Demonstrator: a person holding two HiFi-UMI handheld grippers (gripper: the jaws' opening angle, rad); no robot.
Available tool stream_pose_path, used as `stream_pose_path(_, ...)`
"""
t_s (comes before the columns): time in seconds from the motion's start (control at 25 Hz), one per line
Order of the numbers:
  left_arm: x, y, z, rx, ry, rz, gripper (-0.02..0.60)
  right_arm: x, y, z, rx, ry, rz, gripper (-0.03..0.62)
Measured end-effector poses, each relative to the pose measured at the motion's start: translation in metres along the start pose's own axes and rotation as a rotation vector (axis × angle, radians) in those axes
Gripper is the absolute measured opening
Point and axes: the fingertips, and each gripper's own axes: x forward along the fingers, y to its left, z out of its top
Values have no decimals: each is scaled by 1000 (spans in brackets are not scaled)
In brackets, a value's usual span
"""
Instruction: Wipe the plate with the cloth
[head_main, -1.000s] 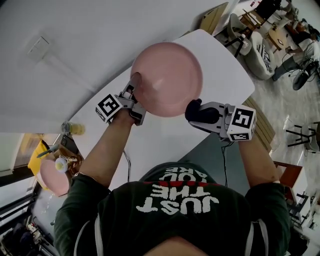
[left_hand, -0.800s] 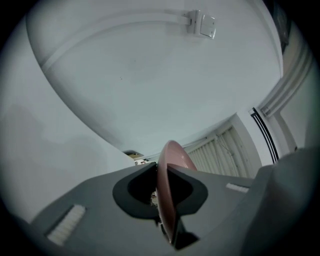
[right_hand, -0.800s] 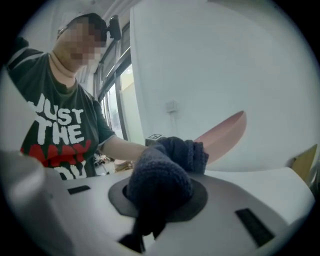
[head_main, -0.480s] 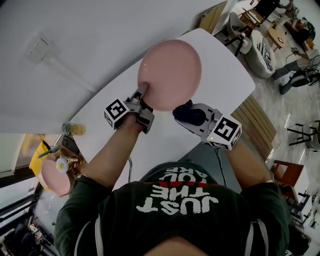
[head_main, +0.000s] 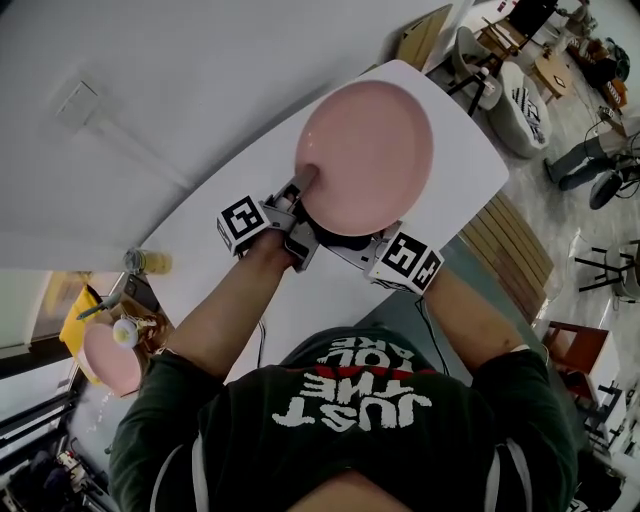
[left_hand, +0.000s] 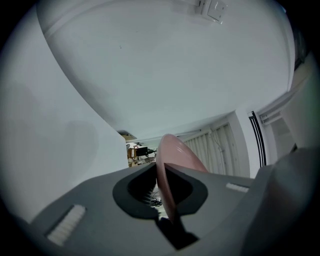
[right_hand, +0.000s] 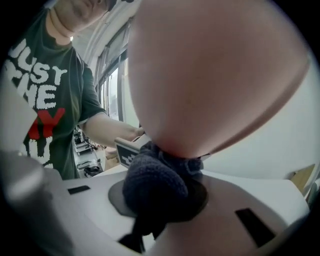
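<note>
The white worktop (head_main: 470, 150) runs from the chest out to 1 o'clock. Its right edge lies just under the right arm (head_main: 478, 322). White top shows on both sides of the pink plate (head_main: 368, 150), which is held up over it. Chairs (head_main: 522, 105) stand on the floor past the far edge, at 2 o'clock.

A moment ago the dark blue cloth (right_hand: 152, 187) was out in the open at the plate's 4 o'clock. Now it is tucked under the plate's 6 o'clock edge and touches the under side. The plate has slid toward 1 o'clock.

The left arm (head_main: 215, 305) reaches to 12 o'clock. The left gripper (head_main: 305, 182) points level, with its jaws pinched tight on the plate's rim at 8 o'clock. The right gripper (head_main: 342, 240) tips down a little, and its jaws squeeze the cloth.
</note>
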Motion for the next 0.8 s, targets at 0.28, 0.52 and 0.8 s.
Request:
stream_pose_path(0.28,-5,-56,16,110,61,-333,21,-33,-2,-31,207,-58,46,54)
stream_pose_path(0.52,-31,-72,18,279,174,-537,21,-86,-41,-4,459,-294,85,54)
stream_pose_path(0.8,-45,-90,-13,306,259,-754,21,-75,-40,68,505,-444,353,54)
